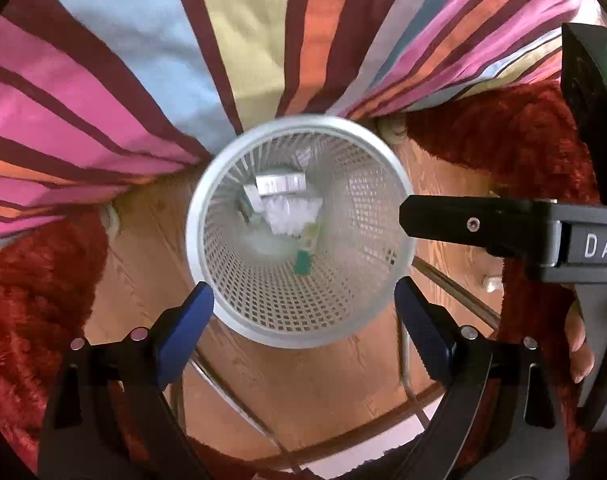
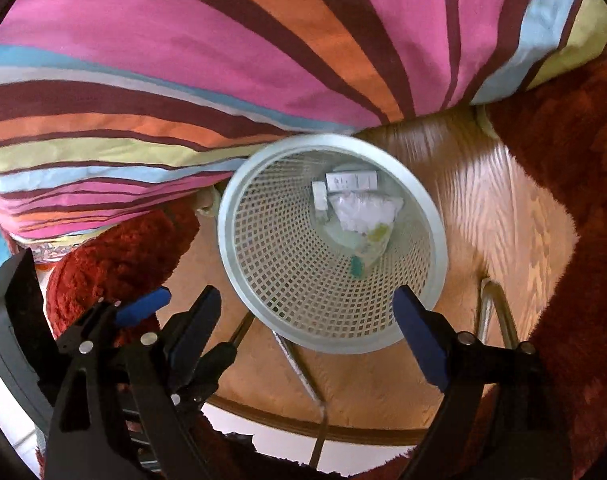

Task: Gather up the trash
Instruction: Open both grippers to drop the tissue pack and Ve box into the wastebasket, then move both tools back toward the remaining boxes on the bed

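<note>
Both claws hang spread and empty above a white mesh wastebasket holding trash.

The left claw (image 1: 303, 308) points down over the wastebasket (image 1: 207, 216), its blue pads (image 1: 185, 330) wide apart and gripping nothing; they frame the near rim, though contact cannot be told. The right claw (image 2: 307, 316) is posed likewise over the same wastebasket (image 2: 239, 216), jaws spread, empty, just right of the left one. Inside lie a white carton (image 2: 351, 180) and a crumpled clear plastic wrapper (image 2: 363, 216). The basket stands on a wooden floor (image 2: 499, 208), against a striped bedcover (image 2: 183, 80) on its far side, with a red shaggy rug (image 1: 495, 128) nearby.
</note>
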Demonstrator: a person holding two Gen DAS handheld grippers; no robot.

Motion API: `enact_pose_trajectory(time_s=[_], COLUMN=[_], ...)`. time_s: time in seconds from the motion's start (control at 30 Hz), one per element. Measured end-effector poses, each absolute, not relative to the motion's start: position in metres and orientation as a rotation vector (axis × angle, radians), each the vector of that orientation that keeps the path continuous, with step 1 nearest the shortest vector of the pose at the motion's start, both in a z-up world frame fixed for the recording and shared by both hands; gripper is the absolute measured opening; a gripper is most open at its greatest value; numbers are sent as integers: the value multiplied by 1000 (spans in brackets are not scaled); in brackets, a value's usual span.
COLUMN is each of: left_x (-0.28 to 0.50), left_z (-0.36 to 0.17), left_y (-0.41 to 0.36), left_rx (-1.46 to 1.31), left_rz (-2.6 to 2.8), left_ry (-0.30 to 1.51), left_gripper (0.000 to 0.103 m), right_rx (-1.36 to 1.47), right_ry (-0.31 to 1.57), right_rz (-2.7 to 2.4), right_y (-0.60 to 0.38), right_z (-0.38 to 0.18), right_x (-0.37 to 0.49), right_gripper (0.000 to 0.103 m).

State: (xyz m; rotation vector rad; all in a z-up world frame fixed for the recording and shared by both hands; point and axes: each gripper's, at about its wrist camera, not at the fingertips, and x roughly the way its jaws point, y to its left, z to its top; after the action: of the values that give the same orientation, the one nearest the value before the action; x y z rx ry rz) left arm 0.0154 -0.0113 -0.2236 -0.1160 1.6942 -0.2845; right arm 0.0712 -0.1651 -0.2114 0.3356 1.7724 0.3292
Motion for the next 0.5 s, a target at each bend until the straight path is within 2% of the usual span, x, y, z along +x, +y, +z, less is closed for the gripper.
enact_pose_trajectory(time_s=[0.3, 0.5], left_x=[8, 5], left_z=[-166, -119], left_y=[4, 23], left_rx=[-139, -118], left_rz=[-297, -220], left_ry=[1514, 1354], left_gripper=[89, 89], right_rx=[230, 208], right_ry=[1562, 1341], right_rz=[388, 435], right_y=[-170, -184], right_z=[-150, -91], right_x=[67, 69], right_gripper=[83, 83])
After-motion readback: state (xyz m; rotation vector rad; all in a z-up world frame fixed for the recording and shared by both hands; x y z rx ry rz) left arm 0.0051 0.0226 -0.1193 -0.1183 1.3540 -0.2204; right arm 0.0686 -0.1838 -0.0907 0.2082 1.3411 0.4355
